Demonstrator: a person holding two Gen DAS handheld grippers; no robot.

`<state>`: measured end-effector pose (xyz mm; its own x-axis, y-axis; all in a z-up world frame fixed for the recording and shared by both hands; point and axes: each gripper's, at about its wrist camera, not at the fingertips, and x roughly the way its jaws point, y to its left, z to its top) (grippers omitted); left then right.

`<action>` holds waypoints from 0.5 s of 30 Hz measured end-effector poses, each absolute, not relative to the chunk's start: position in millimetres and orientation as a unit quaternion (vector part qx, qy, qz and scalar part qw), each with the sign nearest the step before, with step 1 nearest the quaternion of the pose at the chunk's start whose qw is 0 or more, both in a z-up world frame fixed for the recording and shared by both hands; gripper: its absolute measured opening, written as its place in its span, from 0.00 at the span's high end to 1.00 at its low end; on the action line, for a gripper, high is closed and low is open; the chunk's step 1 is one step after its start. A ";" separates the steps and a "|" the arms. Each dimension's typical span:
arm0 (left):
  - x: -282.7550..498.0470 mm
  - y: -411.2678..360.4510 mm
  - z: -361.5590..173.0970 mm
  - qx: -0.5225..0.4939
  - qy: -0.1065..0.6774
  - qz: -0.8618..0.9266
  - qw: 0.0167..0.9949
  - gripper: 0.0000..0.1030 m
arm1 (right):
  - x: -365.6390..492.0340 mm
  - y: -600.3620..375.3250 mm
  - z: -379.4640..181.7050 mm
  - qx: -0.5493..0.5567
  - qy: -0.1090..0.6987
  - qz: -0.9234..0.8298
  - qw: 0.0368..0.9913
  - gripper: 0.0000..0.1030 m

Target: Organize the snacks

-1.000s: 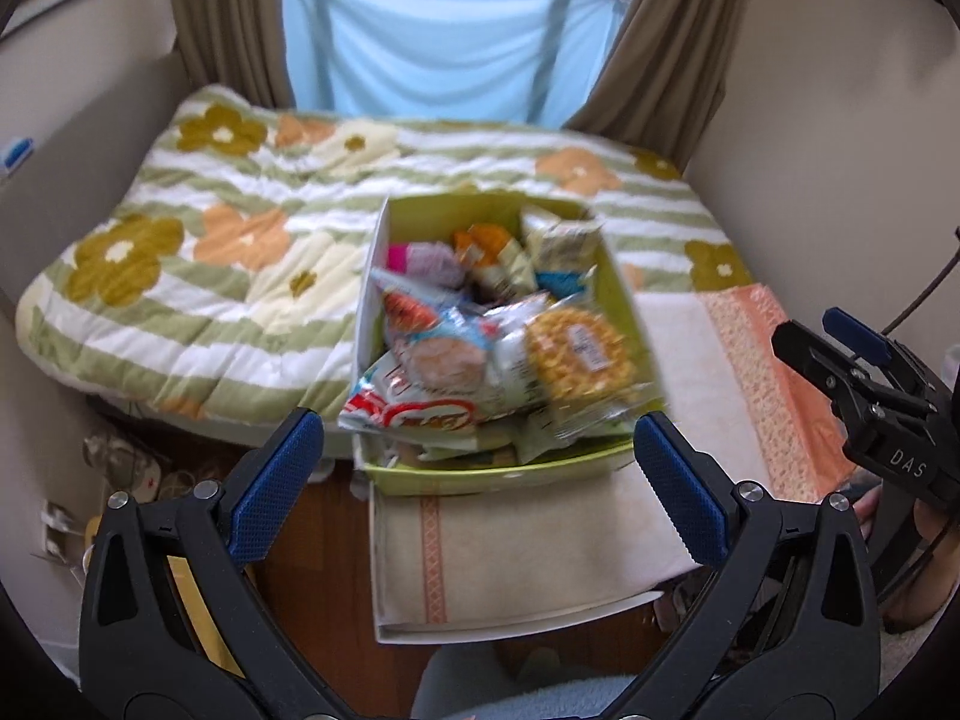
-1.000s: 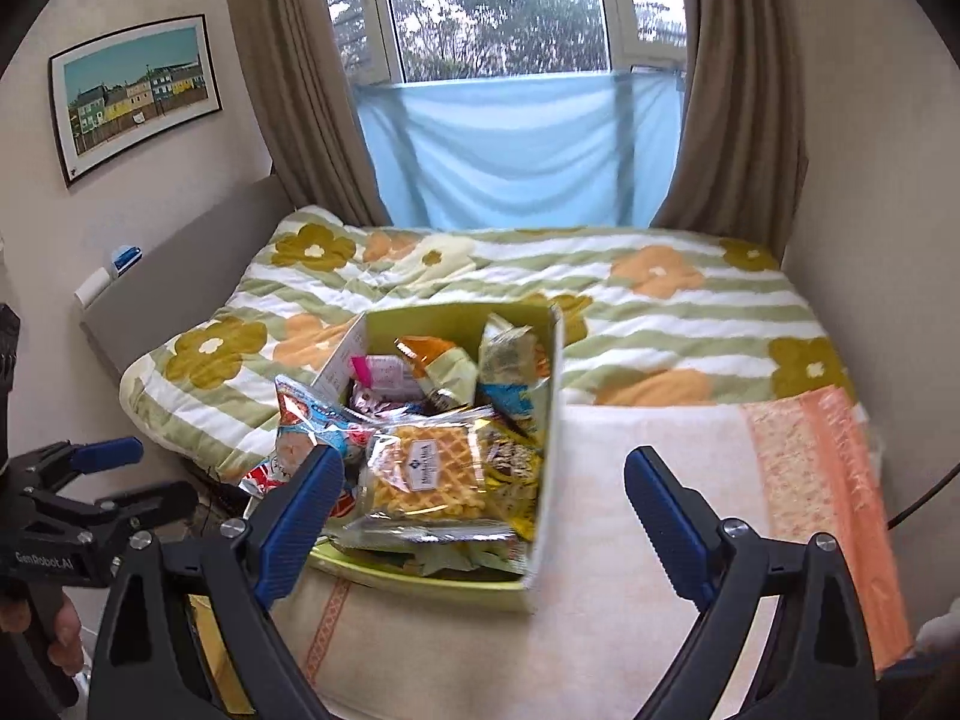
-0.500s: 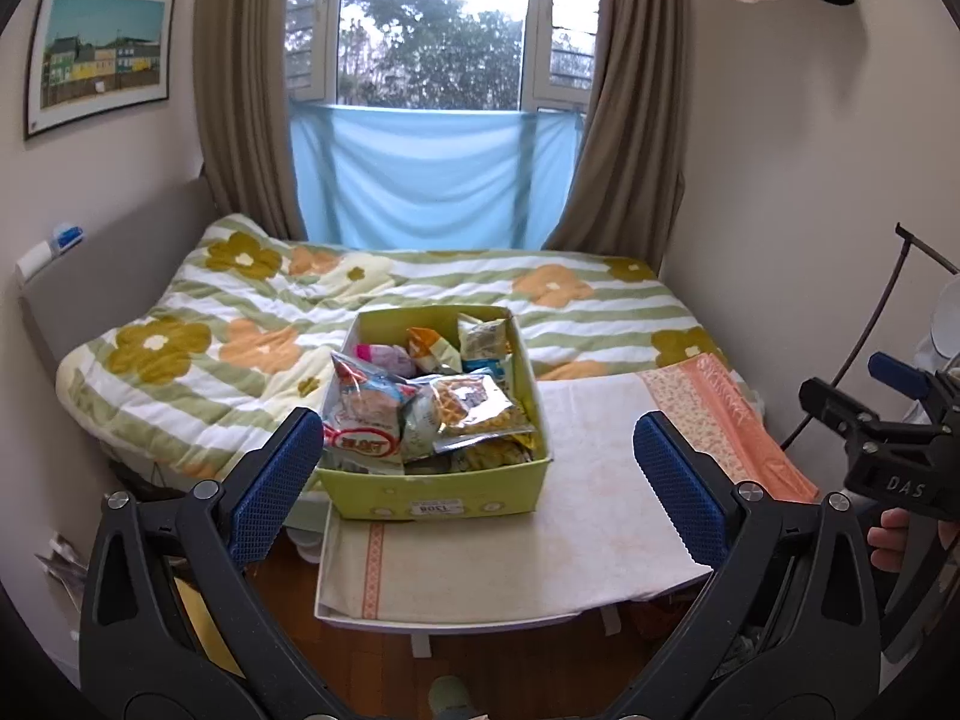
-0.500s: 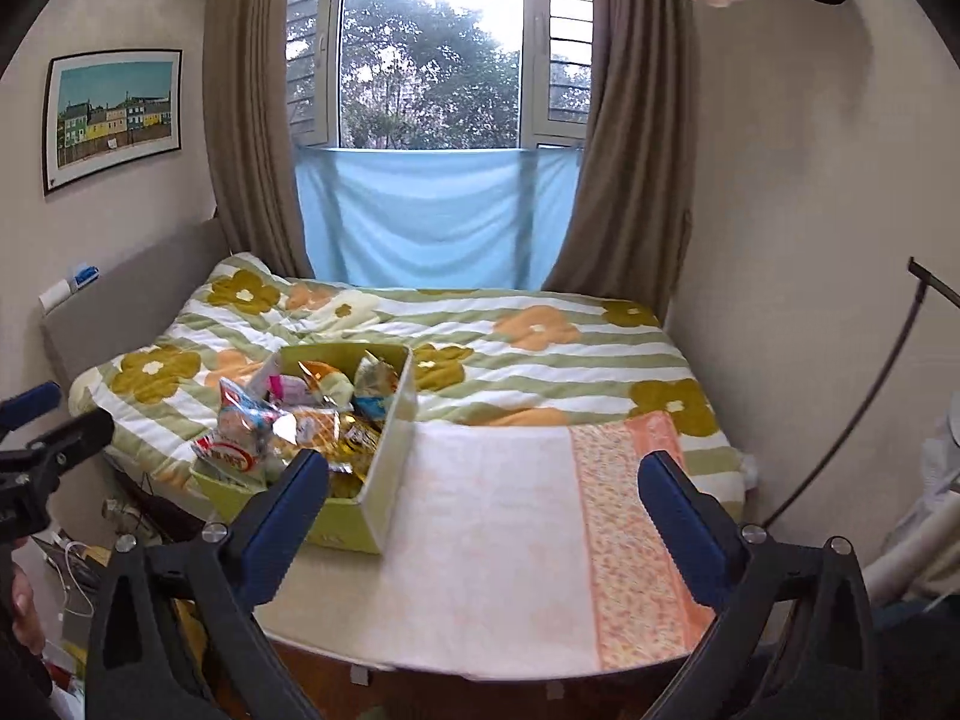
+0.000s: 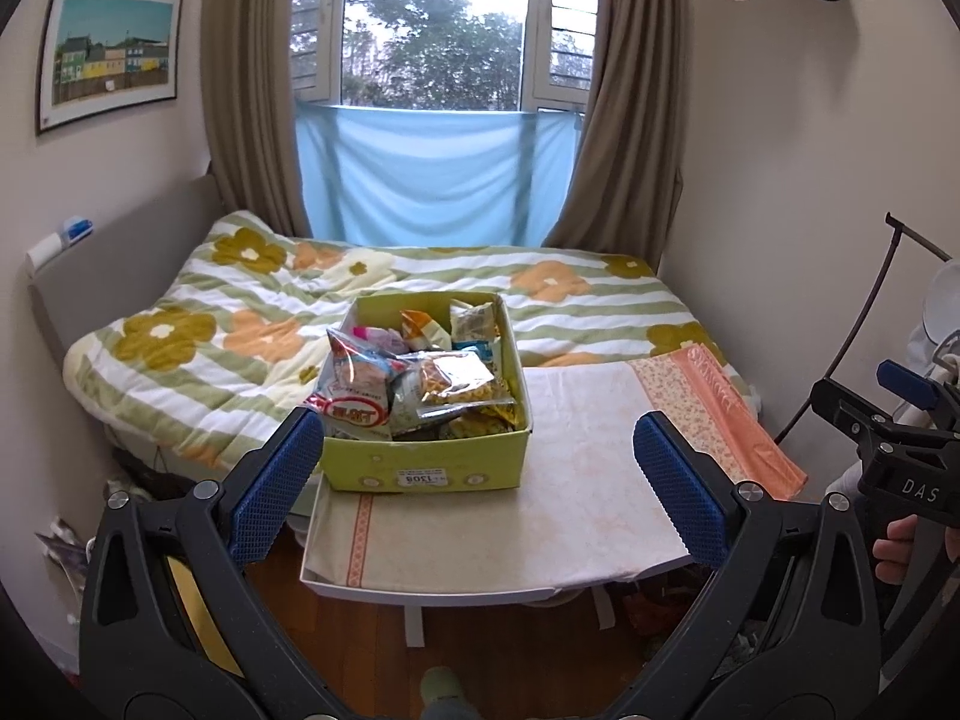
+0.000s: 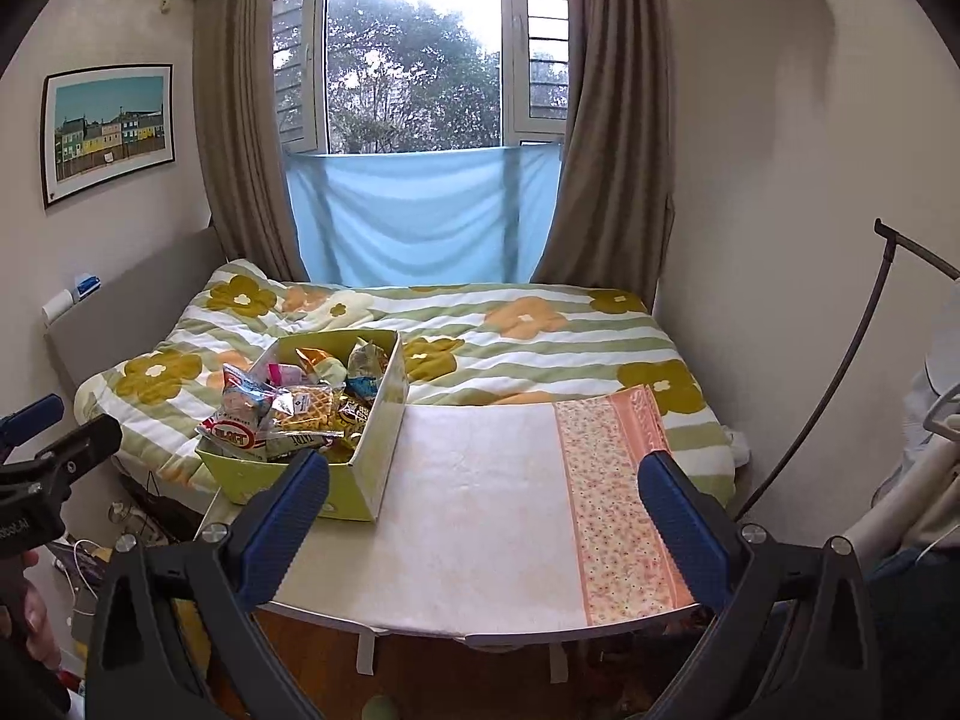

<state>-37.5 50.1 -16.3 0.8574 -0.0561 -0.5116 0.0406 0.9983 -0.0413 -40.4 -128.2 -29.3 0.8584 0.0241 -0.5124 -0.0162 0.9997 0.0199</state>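
While both grippers hang back from the table, each with its blue fingers spread wide and holding nothing, the snacks sit heaped in the yellow-green box at the table's ten-o'clock corner. In the left wrist view the left gripper frames the box front; in the right wrist view the right gripper looks over the bare cloth toward two o'clock. The packets overtop the rim, one red-and-white bag leaning out at eight o'clock. This fits either a box about to be sorted or one just filled, and I cannot tell which. The box stands close to the table's left and near edges, so room there is tight; from three to five o'clock the cloth lies open. What lies deeper in the box is probably more packets, though they are hidden.
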 end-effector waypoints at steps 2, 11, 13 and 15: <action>-38.0 50.6 -16.1 -0.014 0.265 -0.024 0.964 0.00 | -42.6 -129.7 -29.5 0.007 0.264 0.010 0.964 0.01; -40.3 47.0 -14.4 -0.008 0.263 -0.026 0.964 0.00 | -44.4 -134.4 -30.0 0.009 0.262 0.010 0.965 0.01; -39.7 45.7 -14.5 -0.006 0.263 -0.026 0.964 0.00 | -43.5 -134.8 -30.4 0.010 0.263 0.010 0.965 0.01; -39.3 44.0 -14.9 -0.004 0.264 -0.027 0.964 0.00 | -43.2 -135.5 -30.2 0.010 0.263 0.010 0.965 0.01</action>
